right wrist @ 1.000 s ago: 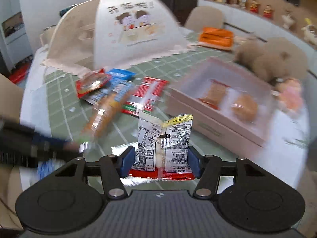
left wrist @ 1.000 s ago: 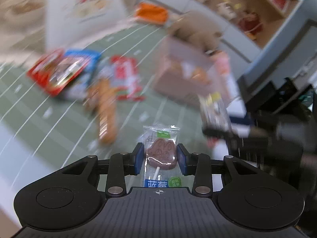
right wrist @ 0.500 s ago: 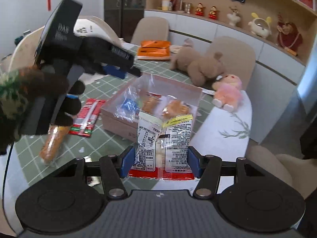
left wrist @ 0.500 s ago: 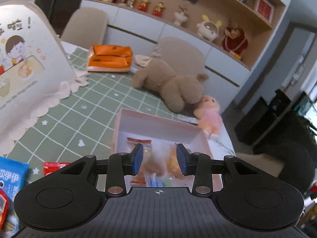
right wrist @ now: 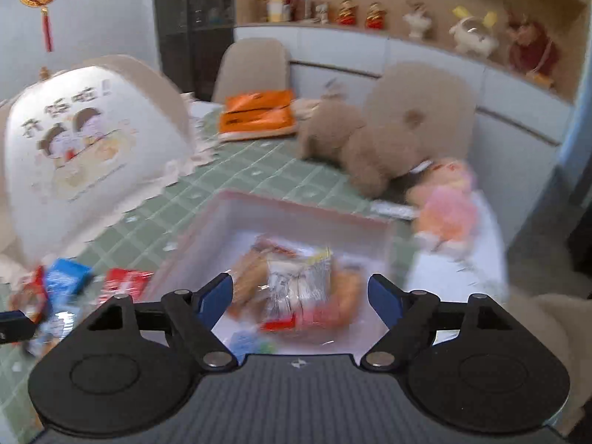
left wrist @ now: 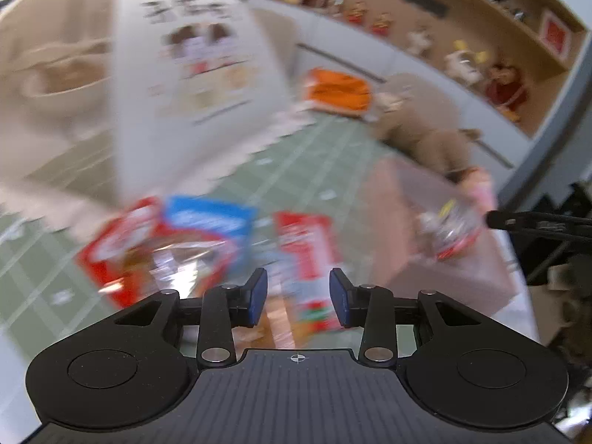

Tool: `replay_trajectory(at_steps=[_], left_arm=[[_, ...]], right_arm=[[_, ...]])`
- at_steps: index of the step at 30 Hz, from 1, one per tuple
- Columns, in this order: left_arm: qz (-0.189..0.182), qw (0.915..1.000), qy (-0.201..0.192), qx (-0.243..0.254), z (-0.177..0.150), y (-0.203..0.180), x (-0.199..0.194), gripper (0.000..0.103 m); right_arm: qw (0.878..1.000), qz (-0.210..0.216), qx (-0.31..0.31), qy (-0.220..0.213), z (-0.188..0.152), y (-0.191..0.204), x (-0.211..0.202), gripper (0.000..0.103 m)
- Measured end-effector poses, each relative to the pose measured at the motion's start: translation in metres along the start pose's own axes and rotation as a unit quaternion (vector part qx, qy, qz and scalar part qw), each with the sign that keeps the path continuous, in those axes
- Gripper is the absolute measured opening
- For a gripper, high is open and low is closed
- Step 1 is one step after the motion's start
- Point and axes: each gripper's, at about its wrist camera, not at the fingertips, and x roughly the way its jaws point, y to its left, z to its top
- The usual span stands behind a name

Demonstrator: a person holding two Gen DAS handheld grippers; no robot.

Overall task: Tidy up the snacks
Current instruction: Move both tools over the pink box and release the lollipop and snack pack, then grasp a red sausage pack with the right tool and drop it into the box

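Bench [right wrist: 259, 162] under green checked cloth carries a pale pink rectangular box [right wrist: 303, 209]; inside lies a clear crinkly snack packet with red base [right wrist: 299, 288]. Right hand-held gripper [right wrist: 299, 298] has just been opening, its jaws wide and holding nothing, above that packet. Left hand-held gripper [left wrist: 298, 296] stands half open and empty over a red flat snack packet [left wrist: 307, 259], left of the box.

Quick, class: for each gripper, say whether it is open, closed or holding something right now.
Left gripper: open, holding nothing.
Right gripper: open, its fingers have just been opening; the snack packet lies free in the pink box.
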Motion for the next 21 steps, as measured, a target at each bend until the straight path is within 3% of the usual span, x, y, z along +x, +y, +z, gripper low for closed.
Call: replay_trajectory(at_steps=[5,10,14,18,19,20,21], left_arm=[[-0.004,0.9983,0.020,-0.055,-0.012,0.029,-0.001,0.041],[-0.020,0.9982,0.041,-0.038,-0.023,0.013,0.013,0.041],[0.009,0.9989,0.044,0.014,-0.041,0.004,0.010,0.041],[0.024,0.9982,0.054,-0.006,-0.048,0.031,-0.013,0.040],[0.026,0.9981,0.053,-0.016,-0.050,0.039,-0.019,0.040],[0.026,0.9979,0.052,-0.028,-0.051,0.048,-0.026,0.040],[0.025,0.9977,0.050,-0.038,-0.051,0.054,-0.030,0.040]], right_arm=[[0.994,0.085,-0.064,0.008,-0.034,0.053,-0.021,0.081],[0.987,0.121,-0.103,0.021,-0.046,0.107,-0.015,0.080],[0.992,0.060,-0.109,-0.021,-0.054,0.144,0.011,0.069],[0.986,0.006,-0.154,-0.068,-0.063,0.179,0.031,0.070],[0.984,0.003,-0.160,-0.076,-0.063,0.184,0.035,0.067],[0.983,-0.007,-0.166,-0.081,-0.062,0.187,0.036,0.051],[0.980,-0.028,-0.174,-0.088,-0.063,0.192,0.033,0.046]])
